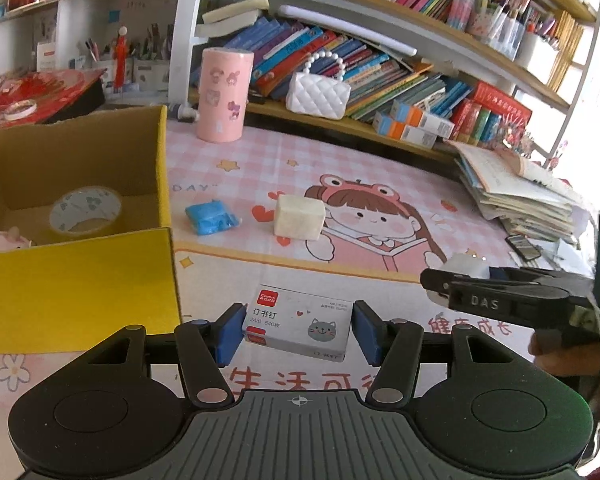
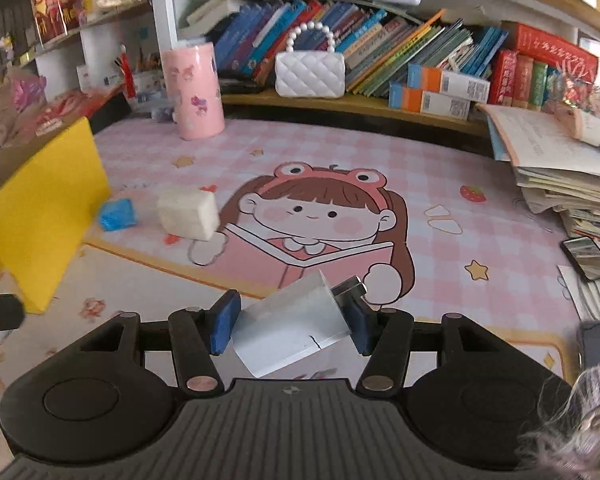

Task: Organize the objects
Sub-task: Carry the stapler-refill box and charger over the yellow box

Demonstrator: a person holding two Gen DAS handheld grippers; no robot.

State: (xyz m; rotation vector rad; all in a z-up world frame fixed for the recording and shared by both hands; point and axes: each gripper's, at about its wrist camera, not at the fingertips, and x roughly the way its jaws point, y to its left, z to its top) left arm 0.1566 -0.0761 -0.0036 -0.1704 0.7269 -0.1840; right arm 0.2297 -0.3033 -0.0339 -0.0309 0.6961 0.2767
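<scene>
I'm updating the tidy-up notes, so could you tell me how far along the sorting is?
Done: a clear tape roll lies inside the yellow cardboard box. In hand: the left gripper holds a grey staple box; the right gripper holds a white charger plug. Left: a blue packet and cream block on the mat.

I am seeing bright daylight washing in from the right, blowing out the right edge of both views. Fisheye bending is curving the bookshelf [image 1: 380,32] and darkening the corners. In the right wrist view the yellow box [image 2: 40,216] is smearing with motion blur.
</scene>
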